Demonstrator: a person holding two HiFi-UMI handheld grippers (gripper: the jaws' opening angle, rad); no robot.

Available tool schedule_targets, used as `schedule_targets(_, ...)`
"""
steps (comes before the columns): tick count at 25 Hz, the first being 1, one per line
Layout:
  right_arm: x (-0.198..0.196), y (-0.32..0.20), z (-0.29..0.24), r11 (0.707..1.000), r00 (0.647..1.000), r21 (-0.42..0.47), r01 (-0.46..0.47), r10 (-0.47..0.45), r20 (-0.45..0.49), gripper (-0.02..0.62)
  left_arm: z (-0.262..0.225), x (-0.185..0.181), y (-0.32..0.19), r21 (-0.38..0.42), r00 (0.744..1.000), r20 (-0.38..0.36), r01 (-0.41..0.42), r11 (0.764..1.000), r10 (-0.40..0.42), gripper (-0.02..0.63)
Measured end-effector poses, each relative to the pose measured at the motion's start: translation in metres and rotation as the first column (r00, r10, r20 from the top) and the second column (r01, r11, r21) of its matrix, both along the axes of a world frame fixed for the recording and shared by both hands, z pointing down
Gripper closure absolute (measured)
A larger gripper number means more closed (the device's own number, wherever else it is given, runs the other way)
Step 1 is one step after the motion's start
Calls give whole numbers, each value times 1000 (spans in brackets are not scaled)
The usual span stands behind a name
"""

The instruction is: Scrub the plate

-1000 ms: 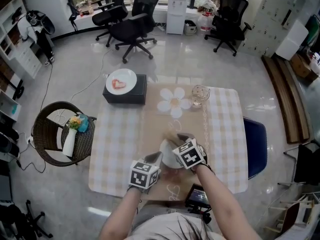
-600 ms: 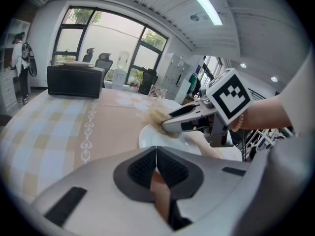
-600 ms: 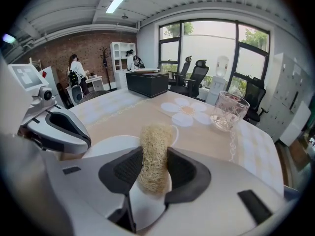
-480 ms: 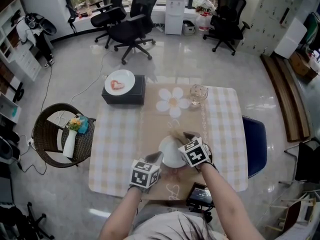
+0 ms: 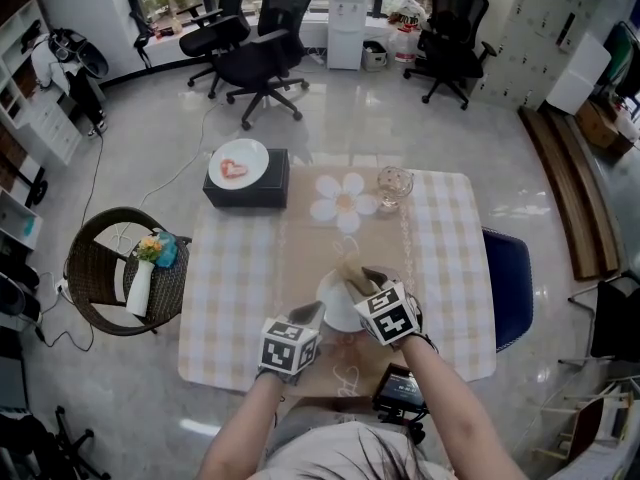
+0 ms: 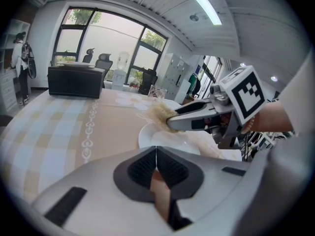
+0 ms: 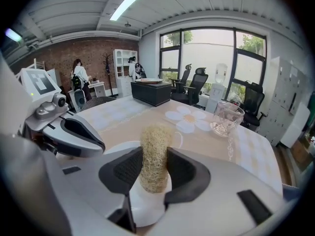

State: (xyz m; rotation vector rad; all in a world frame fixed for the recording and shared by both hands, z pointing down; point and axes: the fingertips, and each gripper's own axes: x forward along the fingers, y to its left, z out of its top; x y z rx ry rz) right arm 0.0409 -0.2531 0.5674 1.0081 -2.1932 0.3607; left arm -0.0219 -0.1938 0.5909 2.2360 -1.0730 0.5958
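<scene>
Where the check-clothed table with beige runner (image 5: 240, 278) fills centre frame on glossy grey floor (image 5: 150, 158), black office chairs (image 5: 262, 58) stand upper left. White round plate (image 5: 334, 310): lower centre. Right gripper (image 7: 154, 163): pinching tan fibrous scrub pad (image 7: 154, 151) over plate. Left gripper (image 6: 156, 154): jaws pressed together, beside plate's left rim.

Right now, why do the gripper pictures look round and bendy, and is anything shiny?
Left gripper view: a wide-angle lens leaves black corners and curves the ceiling. Right gripper view: same bending; the scrubber between the jaws is sharp, the window washed out white. Head view: the floor shines with glare.
</scene>
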Motion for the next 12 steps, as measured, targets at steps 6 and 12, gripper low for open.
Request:
schedule_targets(6,-24,15,1,999,998,1,53,-53,26,440,0,-3,6,-2,1000,-2,4,1000,-4,594)
schedule_targets(12,-46,32,8,994,994,-39,104,-103,38,440,2,-8,11,-7,1000,-6,16,1000,-16,594)
